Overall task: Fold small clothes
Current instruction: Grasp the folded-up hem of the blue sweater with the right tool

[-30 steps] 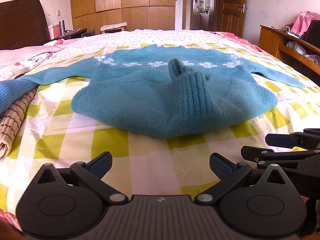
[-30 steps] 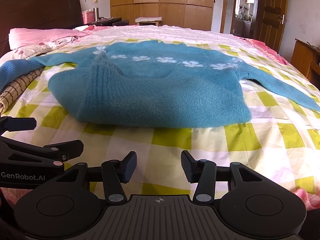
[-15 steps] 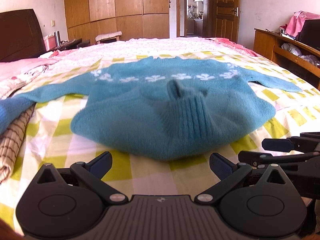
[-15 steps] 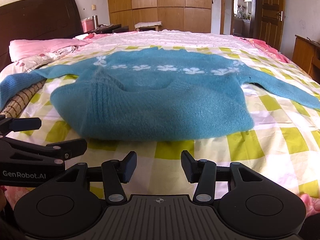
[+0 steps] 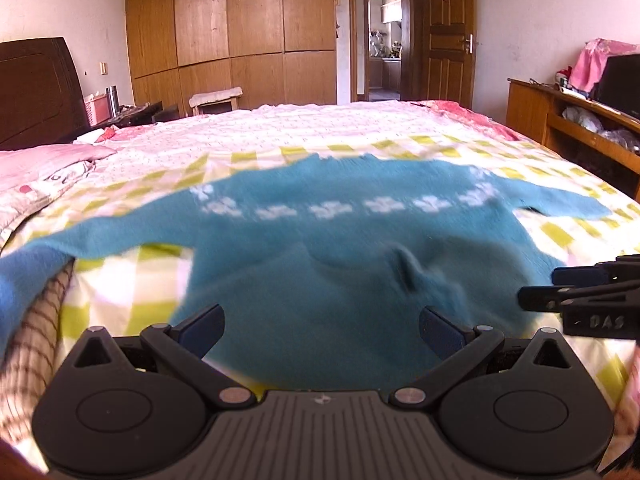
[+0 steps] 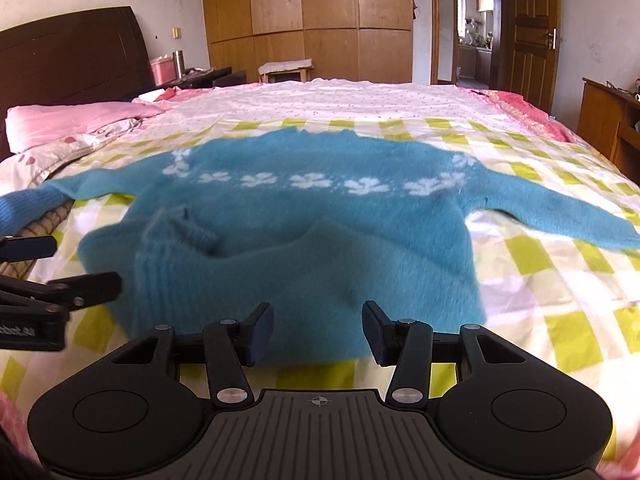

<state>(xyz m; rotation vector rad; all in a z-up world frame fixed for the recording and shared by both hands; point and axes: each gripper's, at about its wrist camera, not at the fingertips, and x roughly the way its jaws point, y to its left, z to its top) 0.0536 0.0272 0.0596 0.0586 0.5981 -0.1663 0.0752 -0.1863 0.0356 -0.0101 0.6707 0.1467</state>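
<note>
Both hand-held grippers have risen and come forward, so the folded hem now sits just ahead of their fingertips. The bed (image 6: 520, 264) lies beneath them. On it the teal sweater (image 6: 304, 216) spreads sleeve to sleeve across their front, neckline away. The left hand-held gripper (image 5: 320, 330) gapes wide, empty; the right hand-held gripper (image 6: 318, 332) is half open, empty.

the sweater (image 6: 304, 216) lay at frame centre on the bed (image 6: 560, 280); pillow (image 6: 72, 120) upper left, wardrobe (image 6: 304, 16) behind, cabinet (image 6: 604, 116) right.
</note>
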